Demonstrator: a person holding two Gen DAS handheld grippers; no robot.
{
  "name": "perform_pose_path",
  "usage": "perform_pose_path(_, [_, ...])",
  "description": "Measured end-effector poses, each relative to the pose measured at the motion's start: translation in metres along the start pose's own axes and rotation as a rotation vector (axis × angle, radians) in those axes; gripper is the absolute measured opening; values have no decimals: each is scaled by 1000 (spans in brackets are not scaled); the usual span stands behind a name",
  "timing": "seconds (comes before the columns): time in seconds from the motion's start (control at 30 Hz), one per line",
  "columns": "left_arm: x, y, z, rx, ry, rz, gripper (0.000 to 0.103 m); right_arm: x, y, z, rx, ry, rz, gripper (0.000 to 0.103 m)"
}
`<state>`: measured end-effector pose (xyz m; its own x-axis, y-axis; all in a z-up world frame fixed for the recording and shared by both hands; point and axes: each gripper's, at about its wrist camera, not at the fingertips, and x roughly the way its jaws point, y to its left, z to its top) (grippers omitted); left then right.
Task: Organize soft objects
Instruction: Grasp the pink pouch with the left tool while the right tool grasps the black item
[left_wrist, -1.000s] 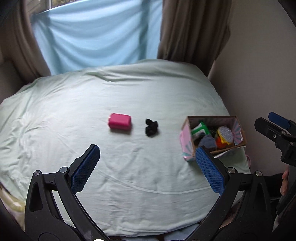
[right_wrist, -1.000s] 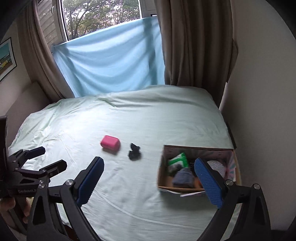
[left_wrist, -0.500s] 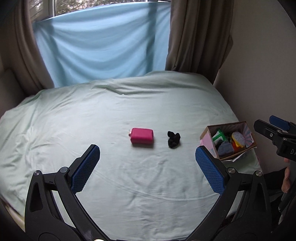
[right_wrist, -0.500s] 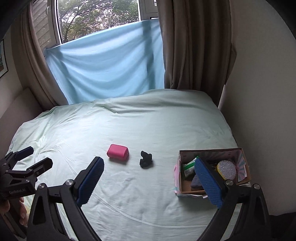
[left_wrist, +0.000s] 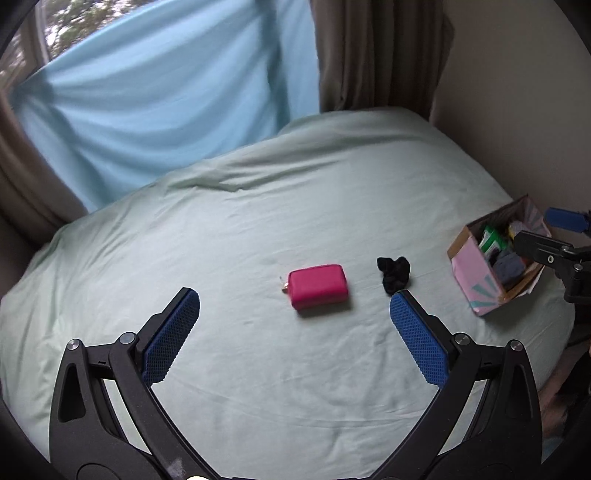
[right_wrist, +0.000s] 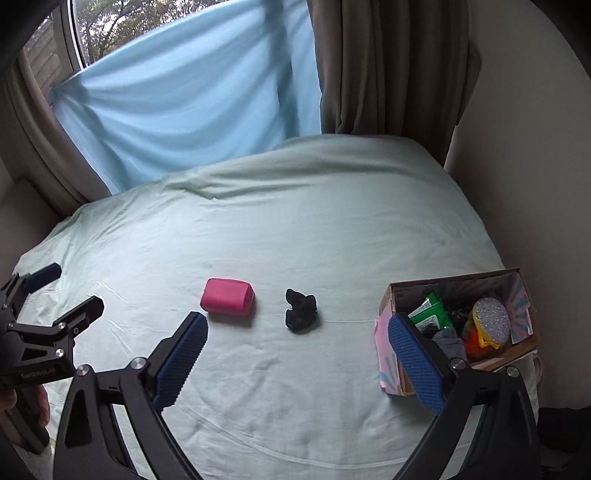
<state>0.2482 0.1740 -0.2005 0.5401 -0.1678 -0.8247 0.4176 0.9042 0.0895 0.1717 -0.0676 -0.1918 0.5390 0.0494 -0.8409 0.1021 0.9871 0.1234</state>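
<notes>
Two loose soft things lie on the bed (right_wrist: 332, 229), whose pale green sheet fills most of both views, with a light blue cloth (right_wrist: 192, 92) hung at its far end and a brown curtain (right_wrist: 388, 66) to the right of that. Near the bed's right edge stands an open cardboard box (right_wrist: 386, 354) with pink printed sides, holding a green packet (right_wrist: 430, 312), a grey cloth item (right_wrist: 448, 345), and a round glittery silver piece (right_wrist: 491, 319) over something orange and yellow.

Both tools hang above the near part of the bed, empty. The left gripper (left_wrist: 294, 334) has its blue-padded fingers spread wide, with nothing between them; the right gripper (right_wrist: 297, 356) is spread just as wide and holds nothing.

Around the middle of the bed rests a pink zip pouch (left_wrist: 318, 286), lying flat. Just to its right, apart from it, sits a crumpled black scrunchie (left_wrist: 394, 274), well left of the box. In the left wrist view the pouch lies in line with the gap between the fingers, farther off.
</notes>
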Motion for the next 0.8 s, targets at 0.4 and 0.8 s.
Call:
perform_pose_path(0.4, [163, -31, 5, 333, 120, -164, 103, 136, -13, 2, -7, 159, -50, 98])
perform_pose_path(0.8, [283, -64, -27, 705, 246, -207, 103, 243, -14, -21, -55, 237, -14, 97])
